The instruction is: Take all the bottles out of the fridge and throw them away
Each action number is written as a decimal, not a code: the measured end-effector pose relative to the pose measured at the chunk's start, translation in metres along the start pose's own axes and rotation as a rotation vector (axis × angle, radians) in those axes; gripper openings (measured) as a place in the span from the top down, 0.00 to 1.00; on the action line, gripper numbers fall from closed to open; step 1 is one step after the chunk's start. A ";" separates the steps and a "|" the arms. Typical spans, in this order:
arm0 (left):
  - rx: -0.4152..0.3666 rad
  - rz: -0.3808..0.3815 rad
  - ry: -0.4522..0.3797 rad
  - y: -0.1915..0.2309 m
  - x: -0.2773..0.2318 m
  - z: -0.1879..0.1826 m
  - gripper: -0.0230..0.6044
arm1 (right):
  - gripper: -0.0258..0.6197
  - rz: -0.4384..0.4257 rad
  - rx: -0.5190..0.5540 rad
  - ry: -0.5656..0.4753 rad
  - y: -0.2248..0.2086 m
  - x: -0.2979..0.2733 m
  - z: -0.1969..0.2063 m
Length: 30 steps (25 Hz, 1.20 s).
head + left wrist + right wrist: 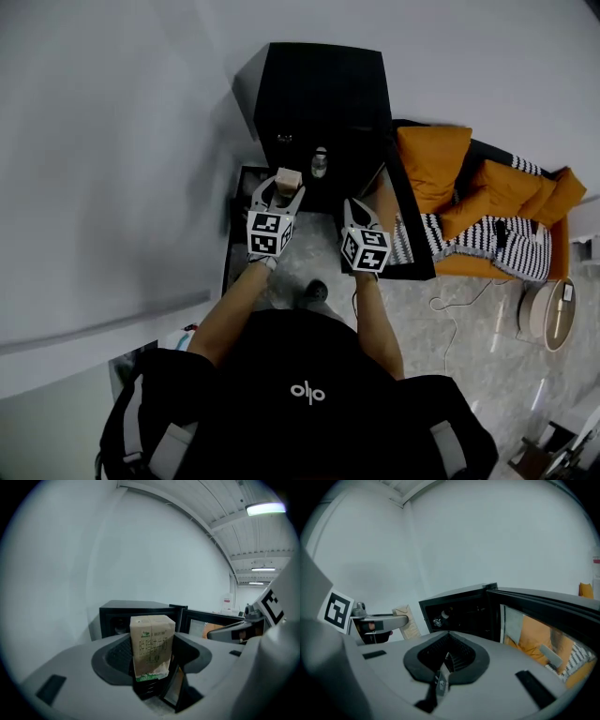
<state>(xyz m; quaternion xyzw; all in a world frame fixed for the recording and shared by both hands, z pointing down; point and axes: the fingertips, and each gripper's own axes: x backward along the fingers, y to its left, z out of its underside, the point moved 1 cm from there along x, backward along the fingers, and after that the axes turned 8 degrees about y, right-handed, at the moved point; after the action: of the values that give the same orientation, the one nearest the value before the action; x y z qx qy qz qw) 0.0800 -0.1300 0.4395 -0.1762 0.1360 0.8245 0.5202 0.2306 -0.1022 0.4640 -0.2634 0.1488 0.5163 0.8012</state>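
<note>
One clear bottle (320, 162) stands inside the single black fridge (319, 94), near the front of its dark interior. The right gripper view shows it low on the left of the opening, lying or leaning, with a second pale shape just above it that is too small to name. The fridge's one door (410, 230) stands swung wide open to the right.

In front of the opening, the left gripper (279, 190) is closed on one brown paper carton (151, 644). Its two pads (119, 654) press the carton's sides and the carton stands upright between them, held in the air clear of the fridge. This carton is the only thing either gripper holds.

The right gripper (446, 660) is beside the left one, nearer the open door. Its two jaws are drawn fully together with nothing between them.

To the right of the fridge is a sofa with orange cushions (431, 155), at least two, and one black-and-white striped blanket (469, 234) draped over its front. One thin cable (459, 309) trails across the pale floor near a round white device (548, 314)
</note>
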 end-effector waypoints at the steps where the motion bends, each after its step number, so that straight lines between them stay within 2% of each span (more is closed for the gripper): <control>1: 0.007 -0.009 -0.002 0.009 0.005 0.002 0.55 | 0.95 -0.007 0.009 0.002 0.007 -0.004 -0.001; 17: 0.101 -0.107 -0.006 0.173 0.112 0.051 0.55 | 0.95 -0.081 0.149 0.025 0.185 -0.075 -0.006; 22: 0.115 -0.109 -0.002 0.197 0.130 0.065 0.55 | 0.95 -0.080 0.175 0.035 0.214 -0.083 -0.001; 30: 0.138 -0.116 0.002 0.214 0.142 0.074 0.55 | 0.95 -0.101 0.213 0.050 0.237 -0.095 -0.003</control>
<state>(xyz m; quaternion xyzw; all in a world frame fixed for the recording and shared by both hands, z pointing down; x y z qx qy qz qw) -0.1815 -0.0750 0.4533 -0.1484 0.1827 0.7815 0.5778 -0.0237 -0.0977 0.4461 -0.1968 0.2094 0.4498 0.8456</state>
